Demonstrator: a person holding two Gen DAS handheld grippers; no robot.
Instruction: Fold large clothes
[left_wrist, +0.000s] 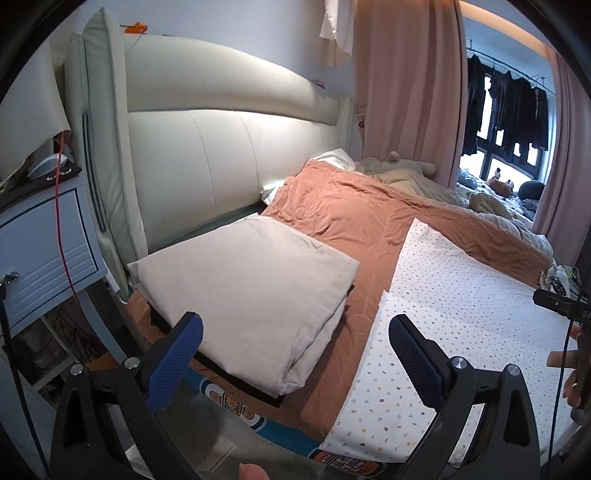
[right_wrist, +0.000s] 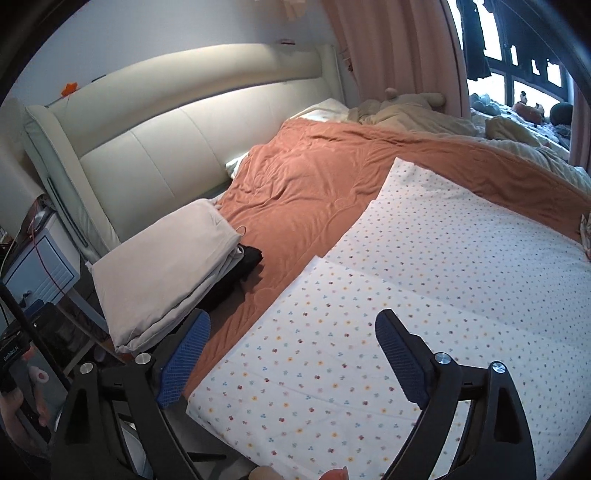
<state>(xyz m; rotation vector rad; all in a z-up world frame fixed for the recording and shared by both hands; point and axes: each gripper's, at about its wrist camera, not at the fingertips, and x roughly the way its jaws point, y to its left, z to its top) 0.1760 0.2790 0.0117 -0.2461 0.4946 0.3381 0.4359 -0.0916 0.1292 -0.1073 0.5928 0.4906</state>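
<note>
A white cloth with small coloured flower dots (right_wrist: 424, 288) lies flat on the orange bedspread (right_wrist: 306, 184), partly folded, with one layer over another. It also shows in the left wrist view (left_wrist: 454, 325). My right gripper (right_wrist: 291, 354) is open and empty, just above the cloth's near corner. My left gripper (left_wrist: 295, 350) is open and empty, above the bed's near edge between a folded grey-white stack (left_wrist: 255, 291) and the dotted cloth.
The folded grey-white stack (right_wrist: 166, 266) lies on a dark garment (right_wrist: 247, 262) at the bed's left. A cream padded headboard (left_wrist: 207, 147) runs along the back. A blue-white nightstand (left_wrist: 40, 243) stands left. Pink curtains (left_wrist: 406, 81) and rumpled bedding (right_wrist: 424, 114) are at the far end.
</note>
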